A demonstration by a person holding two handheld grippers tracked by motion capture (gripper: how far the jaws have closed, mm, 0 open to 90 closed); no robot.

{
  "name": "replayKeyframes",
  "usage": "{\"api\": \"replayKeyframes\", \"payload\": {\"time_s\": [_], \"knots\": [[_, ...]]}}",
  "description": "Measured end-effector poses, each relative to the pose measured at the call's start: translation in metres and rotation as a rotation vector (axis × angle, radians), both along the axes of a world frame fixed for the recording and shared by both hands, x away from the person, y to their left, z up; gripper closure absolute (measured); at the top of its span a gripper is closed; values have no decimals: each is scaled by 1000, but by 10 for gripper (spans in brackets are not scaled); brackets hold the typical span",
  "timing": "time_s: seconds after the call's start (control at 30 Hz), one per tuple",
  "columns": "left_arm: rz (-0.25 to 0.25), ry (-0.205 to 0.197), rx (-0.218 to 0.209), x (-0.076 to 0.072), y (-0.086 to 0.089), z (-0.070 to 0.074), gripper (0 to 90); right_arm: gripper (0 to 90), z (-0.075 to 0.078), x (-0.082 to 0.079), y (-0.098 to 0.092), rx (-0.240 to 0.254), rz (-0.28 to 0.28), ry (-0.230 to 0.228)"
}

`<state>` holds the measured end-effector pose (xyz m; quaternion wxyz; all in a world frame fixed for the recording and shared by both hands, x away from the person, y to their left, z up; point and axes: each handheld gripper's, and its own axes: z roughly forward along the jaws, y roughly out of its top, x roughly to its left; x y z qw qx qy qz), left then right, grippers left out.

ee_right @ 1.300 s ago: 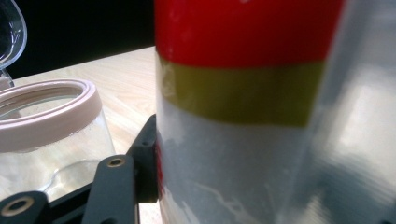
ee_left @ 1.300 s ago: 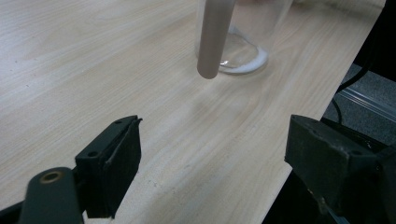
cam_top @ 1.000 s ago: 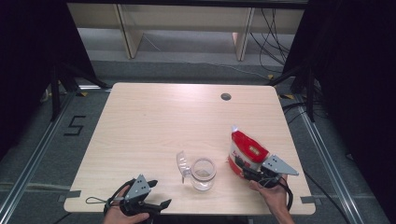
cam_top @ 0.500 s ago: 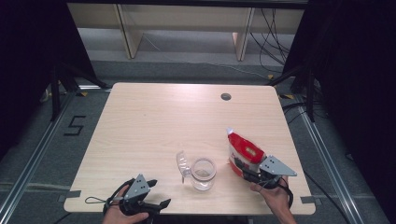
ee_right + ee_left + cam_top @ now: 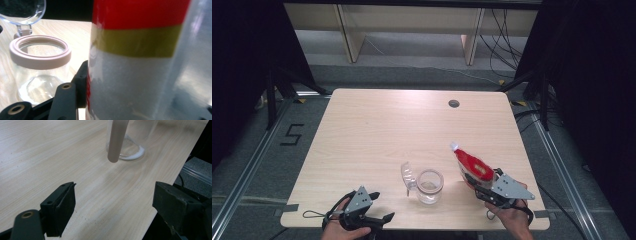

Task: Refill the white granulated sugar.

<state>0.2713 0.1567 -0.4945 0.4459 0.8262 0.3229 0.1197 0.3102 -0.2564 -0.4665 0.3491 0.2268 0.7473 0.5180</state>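
Red-topped bag (image 5: pixel 472 166) of white granules sits clamped between the jaws of the right gripper (image 5: pixel 484 187), near the table's front right corner; in the high view we see it tilted, its white tip pointing up and away from the person, its lower end in the jaws; in the right gripper view the bag (image 5: pixel 140 62) stands very close, red at the top, a yellow band below, clear film over white grains beneath, and one black jaw presses against its left side; the other jaw is hidden behind the bag. We see the right hand (image 5: pixel 512 217) holding that gripper at the table's front edge.

At the front left, the left hand (image 5: pixel 339 230) holds the left gripper (image 5: pixel 379 220) low over the table edge; its jaws stand wide apart with nothing but bare wood between them, as the left gripper view (image 5: pixel 113 202) shows.

Just left of the bag, between the two grippers, stands a clear glass jar (image 5: pixel 429 186) with a pale pink ring at its mouth; its hinged glass lid (image 5: pixel 406 174) is swung open to the left; a thin layer of white grains lies in the bottom.

Farther off, the light wooden table (image 5: pixel 402 125) carries a small dark round grommet (image 5: pixel 454 104) near its back edge.
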Motion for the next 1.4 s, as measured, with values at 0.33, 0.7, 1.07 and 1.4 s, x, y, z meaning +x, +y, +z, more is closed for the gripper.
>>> {"api": "replayKeyframes", "payload": {"time_s": [0.33,0.7,1.07,1.4], "knots": [[1,8,-17,-1,-2,0,182,494,7,-17,4,-115,33,-60],[2,-8,-18,1,-2,-1,182,496,11,-22,7,-233,52,-128],[6,7,15,3,0,-3,182,498,14,-29,12,-360,67,-191],[13,8,-11,2,0,-3,181,500,12,-31,18,-487,65,-208]]}}
